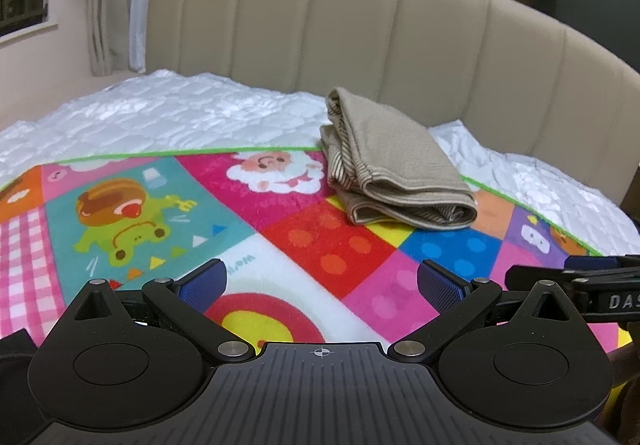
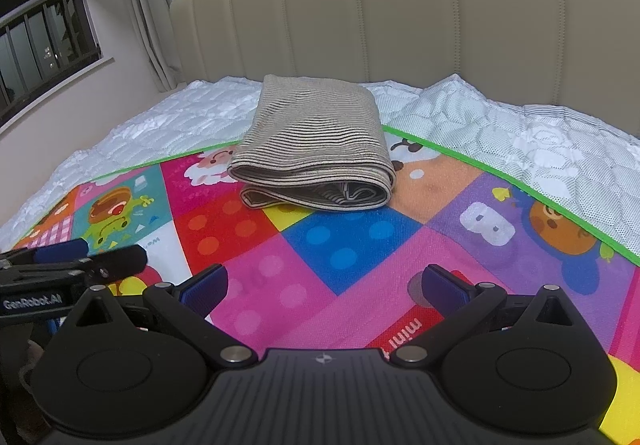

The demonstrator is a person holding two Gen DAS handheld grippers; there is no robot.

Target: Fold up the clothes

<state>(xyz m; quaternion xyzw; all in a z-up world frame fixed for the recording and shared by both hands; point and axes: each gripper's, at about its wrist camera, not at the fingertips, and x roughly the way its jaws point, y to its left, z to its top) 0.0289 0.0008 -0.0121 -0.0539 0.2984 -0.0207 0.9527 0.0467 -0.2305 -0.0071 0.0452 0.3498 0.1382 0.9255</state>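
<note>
Lay folded, compact: beige-and-brown striped knit garment [image 2: 316, 149] at far edge of bright patchwork cartoon play mat [image 2: 360, 253] on bed. Hovered wide and empty: left claw [image 1: 322, 285], right claw [image 2: 324, 287]. Probably finished; best left untouched, loose edges squared gently only.

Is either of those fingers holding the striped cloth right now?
No, the folded striped cloth lies alone on the colourful mat, beyond both open grippers.

The near half of the play mat [image 2: 320, 257] lies bare. The folded garment [image 2: 316, 153] sits at the mat's far edge, with the headboard [image 2: 400, 13] close behind, apparently leaving little room there.
</note>
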